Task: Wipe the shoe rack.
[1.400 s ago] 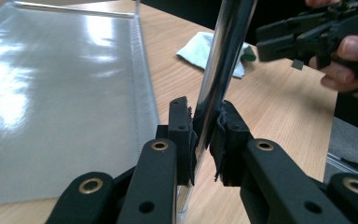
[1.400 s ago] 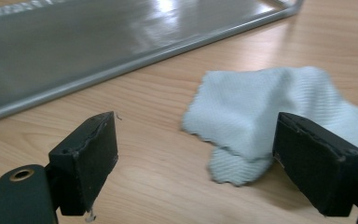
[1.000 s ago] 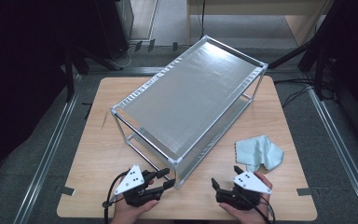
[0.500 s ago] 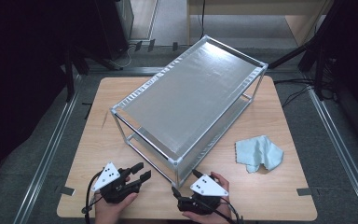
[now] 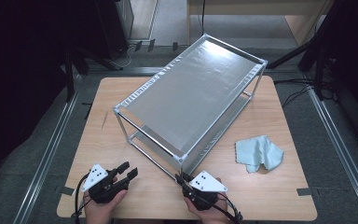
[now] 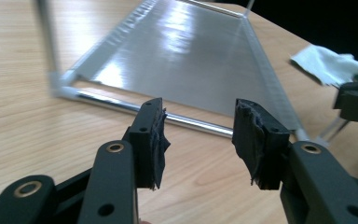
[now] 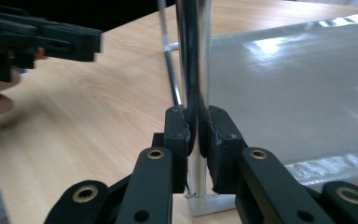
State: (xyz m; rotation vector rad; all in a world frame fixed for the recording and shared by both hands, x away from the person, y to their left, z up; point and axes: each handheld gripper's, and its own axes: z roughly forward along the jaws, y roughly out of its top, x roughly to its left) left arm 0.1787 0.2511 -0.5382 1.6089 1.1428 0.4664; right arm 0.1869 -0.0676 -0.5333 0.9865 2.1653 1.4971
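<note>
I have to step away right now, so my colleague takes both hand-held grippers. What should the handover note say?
Right hand-held gripper: shut on the near corner post of the metal shelf rack.
Left hand-held gripper: open, holding nothing, aimed at the rack's lower front bar.
The blue cloth lies on the table, right of the rack, untouched.
Done: one grip on the rack. Left: probably a second grip, then moving it.

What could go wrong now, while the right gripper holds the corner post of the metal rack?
The right gripper is shut on just the corner post, so a pull may turn or tip the rack. The left gripper is open and holds nothing, so the rack's other side has no support.
</note>
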